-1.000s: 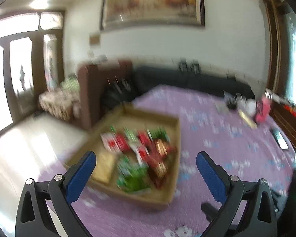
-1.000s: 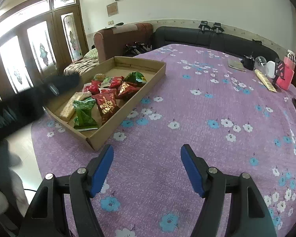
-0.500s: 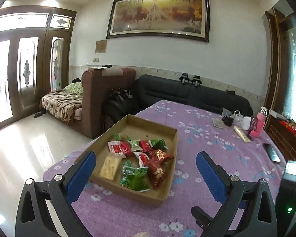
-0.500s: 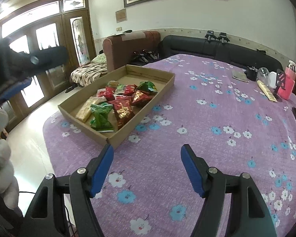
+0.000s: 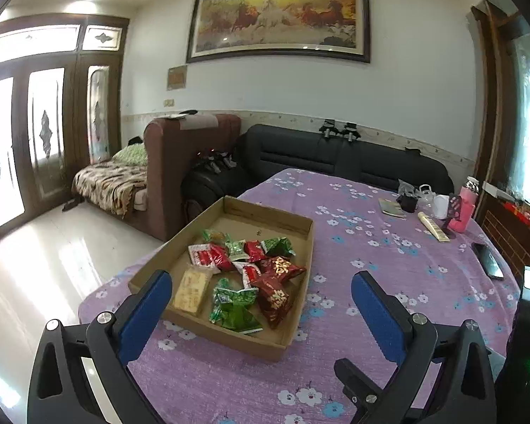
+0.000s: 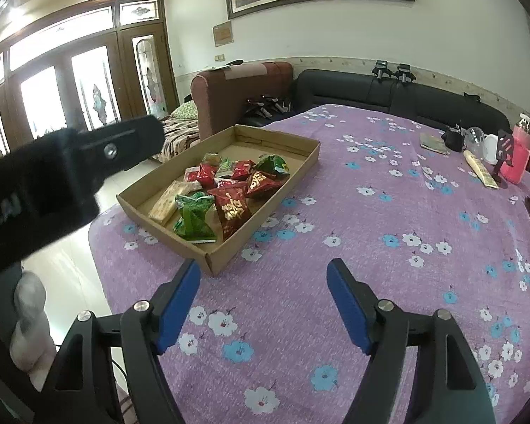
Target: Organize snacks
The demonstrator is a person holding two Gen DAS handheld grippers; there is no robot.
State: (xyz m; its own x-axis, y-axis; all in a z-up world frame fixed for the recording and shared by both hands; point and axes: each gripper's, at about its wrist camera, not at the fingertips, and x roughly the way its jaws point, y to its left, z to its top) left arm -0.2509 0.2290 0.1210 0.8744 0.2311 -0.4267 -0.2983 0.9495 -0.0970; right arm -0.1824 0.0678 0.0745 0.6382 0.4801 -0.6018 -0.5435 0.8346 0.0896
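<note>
Covering most of both views, a round table (image 5: 388,282) is draped in a purple cloth printed with white and blue flowers. Behind it, a black sofa (image 5: 353,159) and a brown armchair (image 5: 190,162) are set against the wall. On the table's left part, near its edge, a shallow cardboard tray (image 6: 265,208) is placed, and the snacks are gathered inside it: a green packet (image 6: 194,219) and a dark red packet (image 6: 233,208) are laid at the near end, a pale biscuit bar (image 6: 168,203) is seen beside them toward the tray's left wall, and several smaller red and green packets (image 5: 243,251) are heaped in the middle, while the far end of the tray is left bare. At the far right of the table, well apart from the tray, a pink bottle (image 6: 519,155), a white cup (image 5: 441,205) and a few small items are grouped. The left gripper (image 5: 261,304) is held above the near end of the tray with its blue pads spread wide and nothing between them. The right gripper (image 6: 263,296) is held over bare cloth just beside the tray's near corner; its jaws have just been opening further, and nothing is gripped.
</note>
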